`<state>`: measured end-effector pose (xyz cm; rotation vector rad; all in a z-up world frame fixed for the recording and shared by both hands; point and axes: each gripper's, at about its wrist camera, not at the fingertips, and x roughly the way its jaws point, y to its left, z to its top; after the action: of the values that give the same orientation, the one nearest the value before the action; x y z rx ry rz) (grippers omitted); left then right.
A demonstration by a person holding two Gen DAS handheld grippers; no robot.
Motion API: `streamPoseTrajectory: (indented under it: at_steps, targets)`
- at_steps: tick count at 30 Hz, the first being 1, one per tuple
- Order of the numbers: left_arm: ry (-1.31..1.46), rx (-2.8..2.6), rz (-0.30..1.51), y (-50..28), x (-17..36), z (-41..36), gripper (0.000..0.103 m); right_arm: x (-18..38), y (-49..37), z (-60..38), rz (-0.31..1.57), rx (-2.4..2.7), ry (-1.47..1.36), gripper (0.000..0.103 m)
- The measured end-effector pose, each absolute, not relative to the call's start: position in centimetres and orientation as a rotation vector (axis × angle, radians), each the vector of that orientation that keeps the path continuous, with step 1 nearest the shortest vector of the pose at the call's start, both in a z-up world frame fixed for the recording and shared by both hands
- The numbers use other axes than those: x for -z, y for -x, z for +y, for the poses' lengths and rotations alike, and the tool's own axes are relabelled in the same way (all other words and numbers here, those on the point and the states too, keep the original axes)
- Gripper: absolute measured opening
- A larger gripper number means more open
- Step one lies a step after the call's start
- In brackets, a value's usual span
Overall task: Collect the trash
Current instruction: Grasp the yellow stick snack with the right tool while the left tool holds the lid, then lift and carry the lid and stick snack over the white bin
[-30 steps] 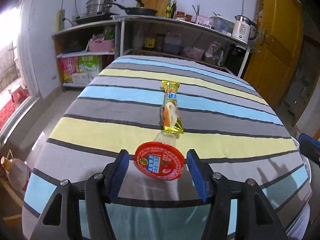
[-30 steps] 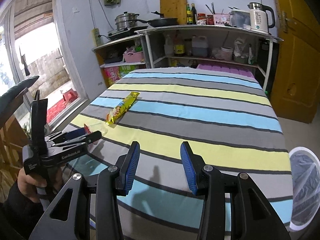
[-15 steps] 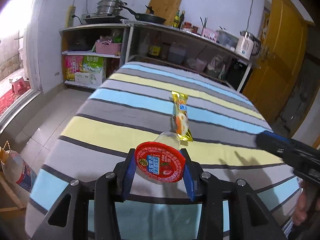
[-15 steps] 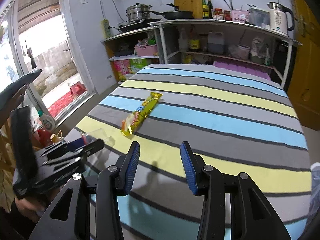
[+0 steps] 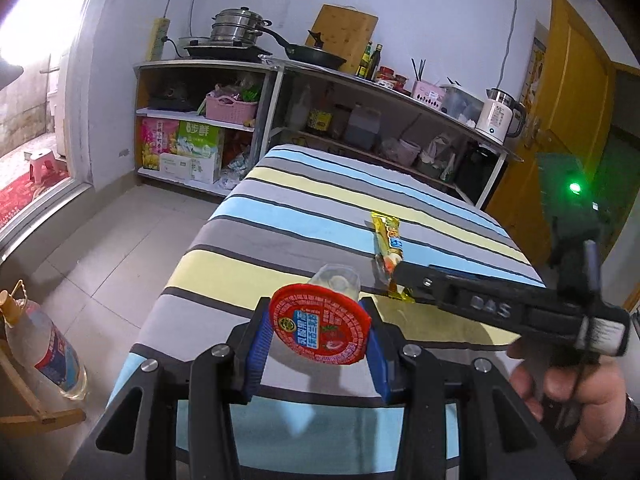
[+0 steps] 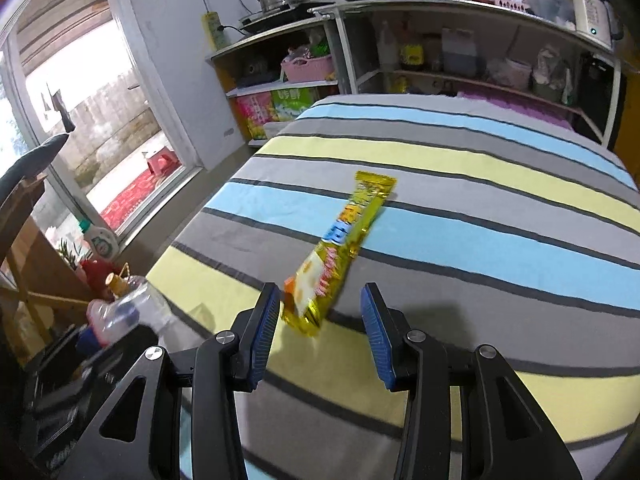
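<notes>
My left gripper [image 5: 316, 344] is shut on a clear plastic cup with a red foil lid [image 5: 319, 330] and holds it above the near end of the striped table [image 5: 304, 208]. A yellow snack wrapper [image 6: 340, 248] lies on the table. My right gripper [image 6: 320, 324] is open, with the wrapper's near end between its blue pads [image 6: 264, 328]. In the left wrist view the right gripper [image 5: 404, 276] reaches in from the right over the wrapper [image 5: 390, 248].
Kitchen shelves [image 5: 256, 120] with pots, a pan and a kettle [image 5: 500, 116] stand behind the table. A plastic bottle [image 5: 44, 348] stands on the floor at the left. A yellow door [image 5: 568, 120] is at the right.
My left gripper closed on the red-lidded cup and lifted it. My right gripper moved forward and left until the wrapper's near end came between its open fingers.
</notes>
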<state>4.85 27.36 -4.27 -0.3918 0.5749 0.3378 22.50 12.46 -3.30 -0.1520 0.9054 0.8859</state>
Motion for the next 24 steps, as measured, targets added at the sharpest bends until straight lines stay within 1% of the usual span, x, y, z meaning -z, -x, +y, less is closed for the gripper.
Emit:
streamPoseTrajectory:
  at_steps: [4,5,6,7,8,10,11,16,24]
  targets:
    - [0.397,-0.336,0.574,-4.8,4.4,27.4,0.043,3.9,-23.1,14.0,0.913,-0.875,0.167,0.043]
    - [0.397,-0.335,0.574,-4.8,4.4,27.5,0.043,4.0,-23.2,14.1,0.916,-0.868,0.173,0.041]
    - [0.396,-0.335,0.575,-4.8,4.4,27.5,0.043,4.2,-23.4,14.2,0.92,-0.861,0.178,0.032]
    - [0.396,-0.335,0.577,-4.8,4.5,27.4,0.043,4.3,-23.5,14.3,0.924,-0.853,0.186,0.028]
    - [0.395,-0.336,0.578,-4.8,4.5,27.4,0.043,4.4,-23.5,14.2,0.925,-0.845,0.192,0.027]
    - [0.393,-0.338,0.581,-4.9,4.6,27.3,0.043,4.4,-23.6,13.8,0.92,-0.844,0.196,0.017]
    - [0.392,-0.338,0.583,-5.1,4.5,27.3,0.043,4.4,-23.5,13.7,0.917,-0.843,0.198,0.015]
    - [0.381,-0.341,0.587,-5.4,4.5,26.9,0.043,3.8,-23.1,12.5,0.89,-0.839,0.201,0.01]
    - [0.36,-0.32,0.599,-6.0,3.8,24.9,0.043,2.2,-22.3,9.3,0.832,-0.832,0.187,0.009]
